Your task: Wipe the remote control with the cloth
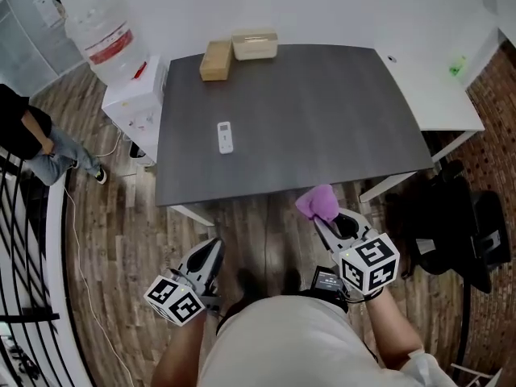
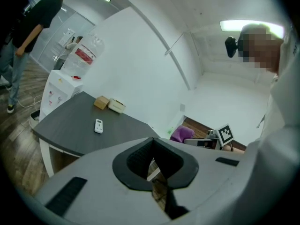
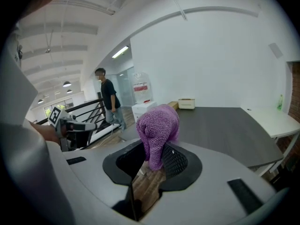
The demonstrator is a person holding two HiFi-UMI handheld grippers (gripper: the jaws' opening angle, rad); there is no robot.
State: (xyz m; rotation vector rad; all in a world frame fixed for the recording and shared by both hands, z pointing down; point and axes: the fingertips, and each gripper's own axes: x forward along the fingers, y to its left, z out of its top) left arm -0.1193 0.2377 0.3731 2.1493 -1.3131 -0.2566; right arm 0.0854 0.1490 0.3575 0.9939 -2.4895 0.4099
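Note:
A small white remote control lies on the left part of the dark grey table; the left gripper view shows the remote control far off. My right gripper is shut on a purple cloth, held just off the table's near edge. In the right gripper view the cloth bunches up above the jaws of the right gripper. My left gripper hangs shut and empty over the floor, short of the table. Its jaws meet in the left gripper view.
A cardboard box and a beige tissue box sit at the table's far edge. A water dispenser stands at the far left, a white desk at the right. A black chair is right; a railing and a person are left.

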